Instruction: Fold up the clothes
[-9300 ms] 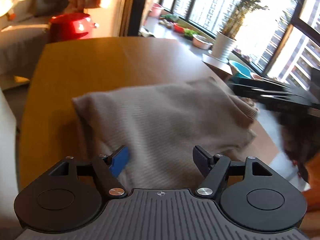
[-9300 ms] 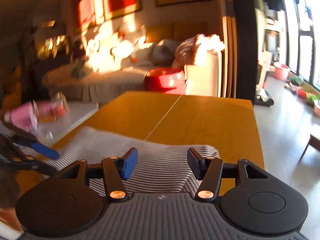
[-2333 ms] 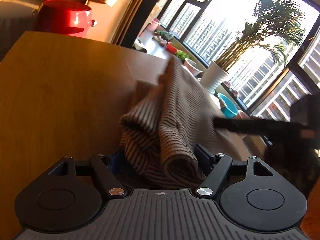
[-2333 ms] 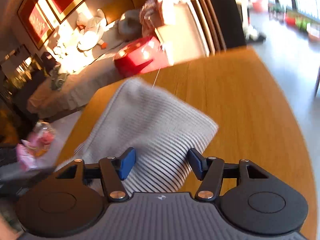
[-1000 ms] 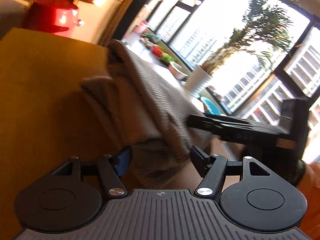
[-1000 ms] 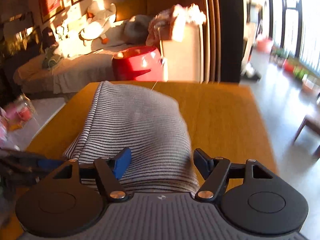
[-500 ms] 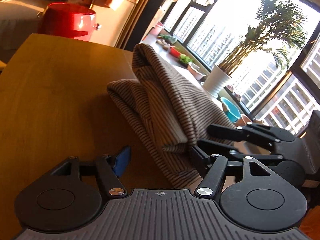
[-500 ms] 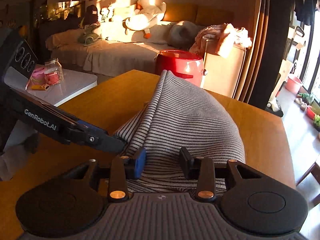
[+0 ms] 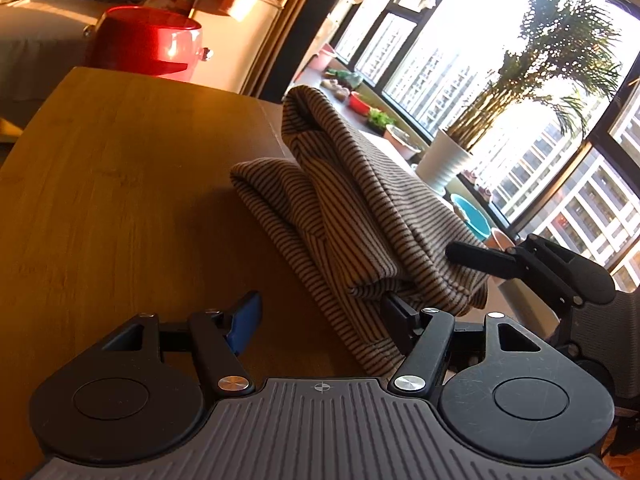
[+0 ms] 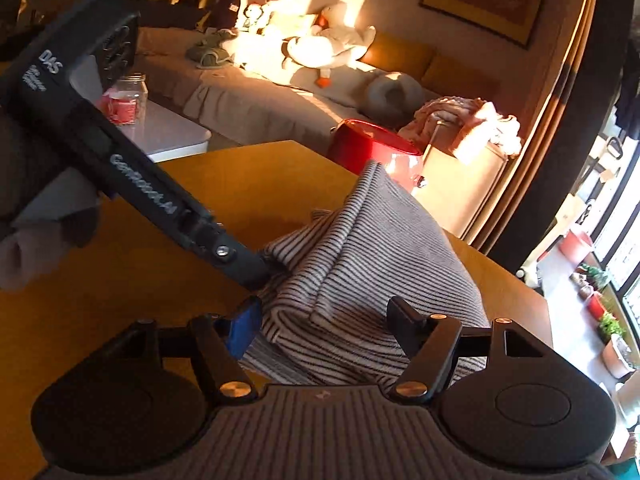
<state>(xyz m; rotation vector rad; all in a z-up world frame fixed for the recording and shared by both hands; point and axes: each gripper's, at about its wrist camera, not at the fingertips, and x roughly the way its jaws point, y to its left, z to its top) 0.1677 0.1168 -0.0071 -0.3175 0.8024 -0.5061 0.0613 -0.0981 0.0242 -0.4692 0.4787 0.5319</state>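
One folded striped garment (image 9: 360,216) lies between two open grippers.

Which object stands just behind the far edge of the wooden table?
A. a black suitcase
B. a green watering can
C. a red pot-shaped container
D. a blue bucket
C: a shiny red pot-shaped container stands right past the far edge of the wooden table, beyond the striped garment; the right wrist view shows it too.
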